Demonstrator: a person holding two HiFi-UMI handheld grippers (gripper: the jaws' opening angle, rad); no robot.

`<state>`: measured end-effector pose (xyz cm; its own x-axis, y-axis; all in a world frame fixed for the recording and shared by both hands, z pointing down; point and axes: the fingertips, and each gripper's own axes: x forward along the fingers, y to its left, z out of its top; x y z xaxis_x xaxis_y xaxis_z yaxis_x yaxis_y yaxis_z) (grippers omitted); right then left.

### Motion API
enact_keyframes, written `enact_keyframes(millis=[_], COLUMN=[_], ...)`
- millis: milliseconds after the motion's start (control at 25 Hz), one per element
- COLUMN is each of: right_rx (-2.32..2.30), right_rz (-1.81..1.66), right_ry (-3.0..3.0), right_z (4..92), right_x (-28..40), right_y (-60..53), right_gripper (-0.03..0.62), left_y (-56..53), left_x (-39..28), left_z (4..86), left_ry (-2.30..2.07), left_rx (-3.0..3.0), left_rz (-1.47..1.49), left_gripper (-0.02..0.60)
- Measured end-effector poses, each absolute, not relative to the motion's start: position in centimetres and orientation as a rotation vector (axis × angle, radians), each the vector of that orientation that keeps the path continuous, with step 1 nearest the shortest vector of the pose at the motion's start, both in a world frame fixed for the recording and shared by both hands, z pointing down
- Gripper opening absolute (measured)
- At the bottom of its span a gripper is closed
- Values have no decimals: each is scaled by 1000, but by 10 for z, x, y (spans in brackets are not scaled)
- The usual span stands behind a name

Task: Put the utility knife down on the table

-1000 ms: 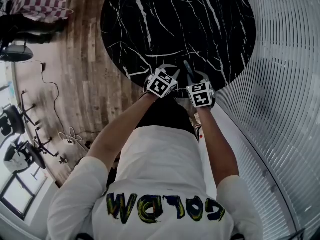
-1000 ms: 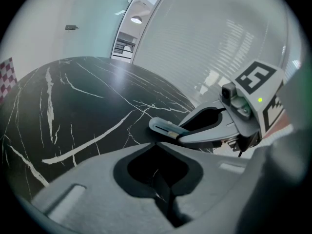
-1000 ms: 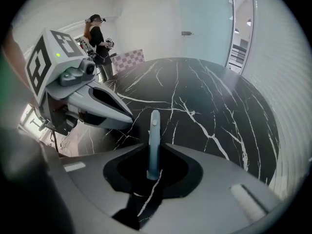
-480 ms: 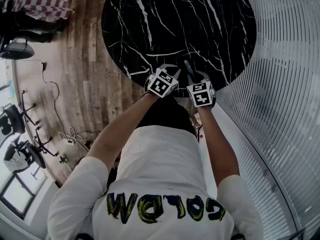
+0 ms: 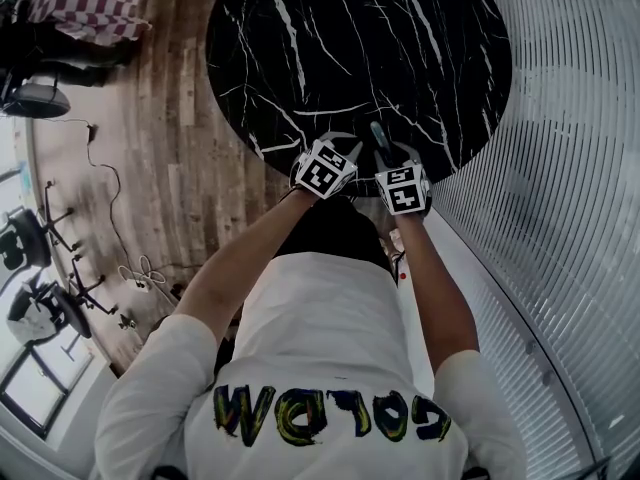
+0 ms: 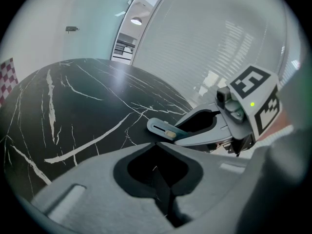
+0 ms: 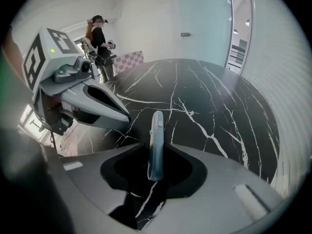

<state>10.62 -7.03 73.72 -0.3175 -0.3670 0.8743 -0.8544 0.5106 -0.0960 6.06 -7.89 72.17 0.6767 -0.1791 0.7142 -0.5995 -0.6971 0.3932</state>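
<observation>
Now the right gripper (image 7: 155, 152) opens its fingers (image 7: 219, 179) around the utility knife (image 7: 156, 135).

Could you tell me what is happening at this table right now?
A person holding a gripper in each hand is setting a utility knife down near the edge of the round black marble table. The knife stands between the jaws of the right gripper, which are opening, with a gap showing on either side of the handle. The left gripper hovers beside it over the table, jaws together and empty.
</observation>
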Motion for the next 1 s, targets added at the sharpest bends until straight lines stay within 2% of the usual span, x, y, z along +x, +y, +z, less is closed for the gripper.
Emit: enact_keyframes(millis=[600, 1000], right_rx=[1030, 1105], right_rz=[697, 663], right_ry=[-1897, -2047], right_z=[728, 665], right_x=[114, 107], right_y=[-72, -83], right_gripper=[144, 138], left_y=[-76, -83], left_x=[59, 57], left_z=[709, 654], left_ry=[-606, -651], left_rx=[2278, 2339], left_rz=[861, 749], left_gripper=[0, 0])
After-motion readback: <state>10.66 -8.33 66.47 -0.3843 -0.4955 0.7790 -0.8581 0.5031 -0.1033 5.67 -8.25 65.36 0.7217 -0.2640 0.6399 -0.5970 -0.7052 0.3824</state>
